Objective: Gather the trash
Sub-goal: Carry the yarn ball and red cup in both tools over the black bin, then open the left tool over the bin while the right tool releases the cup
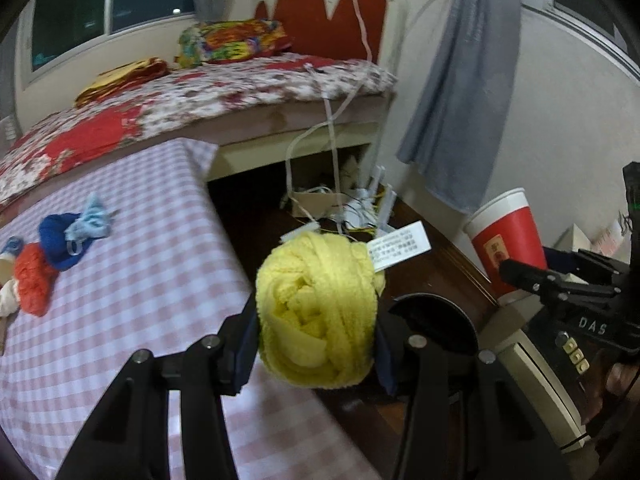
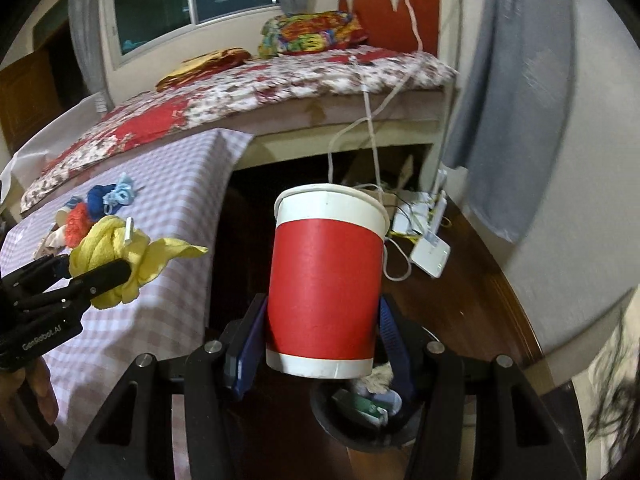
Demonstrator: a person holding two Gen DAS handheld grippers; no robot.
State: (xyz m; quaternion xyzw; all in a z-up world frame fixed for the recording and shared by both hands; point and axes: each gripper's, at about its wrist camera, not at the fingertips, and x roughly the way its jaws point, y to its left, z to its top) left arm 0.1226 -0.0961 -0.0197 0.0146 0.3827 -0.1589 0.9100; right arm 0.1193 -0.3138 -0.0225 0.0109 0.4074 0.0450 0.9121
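My left gripper (image 1: 316, 340) is shut on a knotted yellow cloth (image 1: 318, 308) with a white label, held in the air past the edge of the checked table (image 1: 140, 280). The same yellow cloth (image 2: 116, 260) shows at the left of the right wrist view, clamped in that left gripper (image 2: 94, 278). My right gripper (image 2: 322, 340) is shut on a red and white paper cup (image 2: 324, 280), upright, just above a dark round bin (image 2: 360, 420) on the floor with scraps inside. In the left wrist view the cup (image 1: 506, 244) and the right gripper (image 1: 560, 280) sit at the right, over a dark bin rim (image 1: 434, 320).
On the table lie a blue cloth (image 1: 60, 240), an orange cloth (image 1: 32, 280) and a pale blue one (image 1: 90, 220). Behind stands a bed (image 1: 200, 96) with a floral cover. White cables and a router (image 2: 430, 252) lie on the wooden floor. A grey curtain (image 1: 460, 80) hangs at the right.
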